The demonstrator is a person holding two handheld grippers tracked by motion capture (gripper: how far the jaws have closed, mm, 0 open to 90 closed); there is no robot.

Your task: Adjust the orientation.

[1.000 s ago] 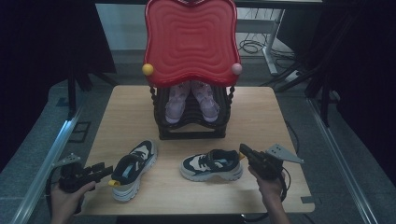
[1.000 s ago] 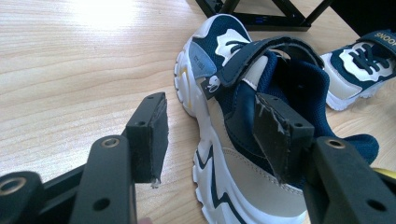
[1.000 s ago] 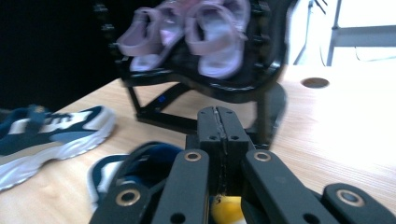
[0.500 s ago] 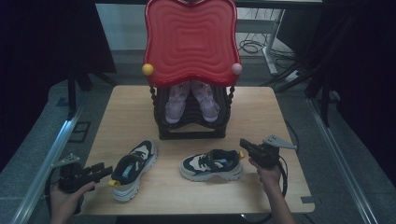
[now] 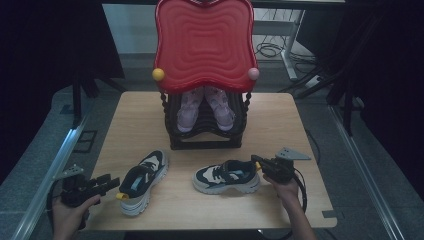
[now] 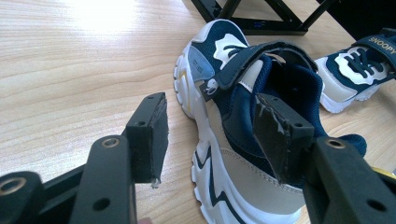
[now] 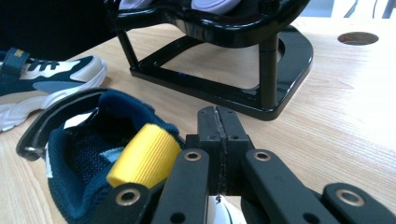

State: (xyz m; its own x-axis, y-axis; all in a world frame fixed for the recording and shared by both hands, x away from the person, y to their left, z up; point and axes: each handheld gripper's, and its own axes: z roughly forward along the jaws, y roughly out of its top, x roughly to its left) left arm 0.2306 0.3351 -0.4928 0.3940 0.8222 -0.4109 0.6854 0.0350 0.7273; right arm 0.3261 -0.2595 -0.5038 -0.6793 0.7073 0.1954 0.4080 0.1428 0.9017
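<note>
Having dropped toward the table since a second ago, the right gripper (image 5: 259,161) sits with jaws pressed together, empty, at the heel of the right-hand sneaker (image 5: 226,176), suggesting a grasp comes next. The left gripper (image 5: 111,182) waits open beside the left-hand sneaker (image 5: 142,180), unmoved. A strap reads "SNOOPY" (image 6: 379,39).

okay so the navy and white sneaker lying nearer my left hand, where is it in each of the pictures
High view: the left sneaker lies lower left on the table, toe pointing up-right.
Left gripper view: it fills the centre, its heel side between the open jaws of the left hand-held gripper.
Right gripper view: its toe shows at the far left edge.
Shared landmark: the black rack, seen also at and.
</note>
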